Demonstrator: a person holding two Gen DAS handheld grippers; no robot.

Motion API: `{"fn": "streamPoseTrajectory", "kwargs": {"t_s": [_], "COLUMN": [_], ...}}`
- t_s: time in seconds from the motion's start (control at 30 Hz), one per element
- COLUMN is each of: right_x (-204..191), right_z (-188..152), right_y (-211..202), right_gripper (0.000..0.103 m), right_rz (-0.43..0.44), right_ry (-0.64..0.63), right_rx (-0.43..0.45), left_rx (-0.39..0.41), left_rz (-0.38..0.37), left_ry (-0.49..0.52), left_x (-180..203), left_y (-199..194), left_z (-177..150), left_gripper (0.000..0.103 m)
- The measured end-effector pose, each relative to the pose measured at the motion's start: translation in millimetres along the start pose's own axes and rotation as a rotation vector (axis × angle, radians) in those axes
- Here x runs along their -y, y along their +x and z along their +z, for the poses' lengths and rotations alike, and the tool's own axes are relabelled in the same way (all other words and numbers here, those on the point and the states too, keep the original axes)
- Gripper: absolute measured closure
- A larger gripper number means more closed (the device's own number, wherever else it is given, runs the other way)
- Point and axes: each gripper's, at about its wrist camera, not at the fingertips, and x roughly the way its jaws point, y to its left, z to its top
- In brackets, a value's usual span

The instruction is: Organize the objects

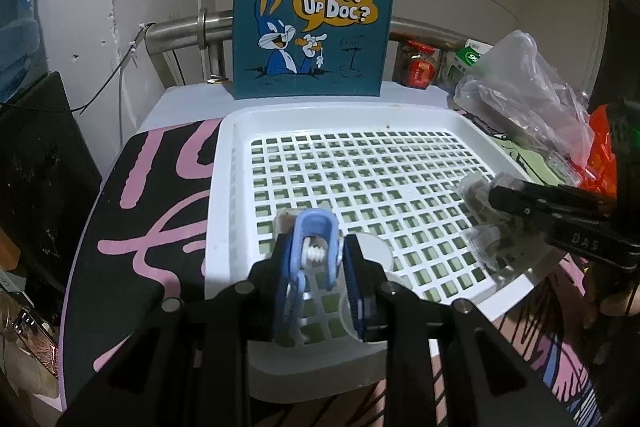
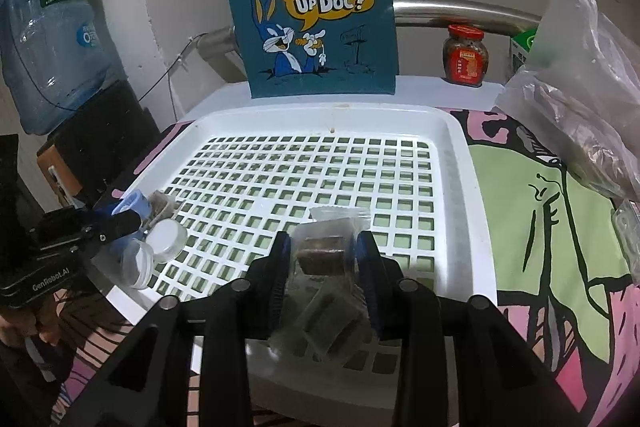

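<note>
My left gripper (image 1: 316, 259) clamps a glossy blue plastic clip (image 1: 310, 247); my right gripper (image 2: 322, 259) pinches a crinkly clear packet (image 2: 324, 255) of brown blocks over the white perforated tray (image 2: 456, 163).

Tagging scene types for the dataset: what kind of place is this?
Probably a lived-in home room, not a lab: water-cooler bottle in the corner, cartoon tote bag, food jar, patterned cloth under the white tray.

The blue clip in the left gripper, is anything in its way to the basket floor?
Partly: the blue clip hangs over the white basket near two small round lids. The open grid further in looks free.
</note>
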Motion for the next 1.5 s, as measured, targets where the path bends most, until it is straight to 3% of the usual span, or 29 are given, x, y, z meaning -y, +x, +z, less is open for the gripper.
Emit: {"fn": "streamPoseTrajectory", "kwargs": {"t_s": [0.03, 0.1, 0.17, 0.33, 0.47, 0.83, 1.5], "right_x": [0, 0, 1, 0, -8, -35, -36], "right_z": [0, -1, -1, -3, -8, -28, -57], "right_y": [1, -1, -6, -26, -39, -70, -98], "right_gripper": [0.060, 0.041, 0.034, 0.026, 0.020, 0.017, 0.013], "right_rz": [-0.002, -0.003, -0.016, -0.017, -0.010, 0.014, 0.056], "right_ry": [0.000, 0.009, 0.022, 0.027, 0.003, -0.081, -0.056], "right_rx": [-0.002, 0.008, 0.031, 0.105, 0.135, 0.161, 0.149], "left_rx": [0.004, 0.002, 0.007, 0.055, 0.064, 0.065, 0.001], "left_rz": [0.005, 0.003, -0.012, -0.025, -0.025, -0.039, -0.087], "left_ry": [0.005, 0.006, -0.003, -0.003, 0.008, 0.034, 0.042], "left_x": [1, 2, 1, 4, 8, 22, 37], "left_y": [0, 0, -3, -15, -20, -44, -62], "left_z": [0, 0, 0, -1, -4, -20, -51], "left_gripper": [0.071, 0.058, 0.051, 0.041, 0.039, 0.039, 0.039]}}
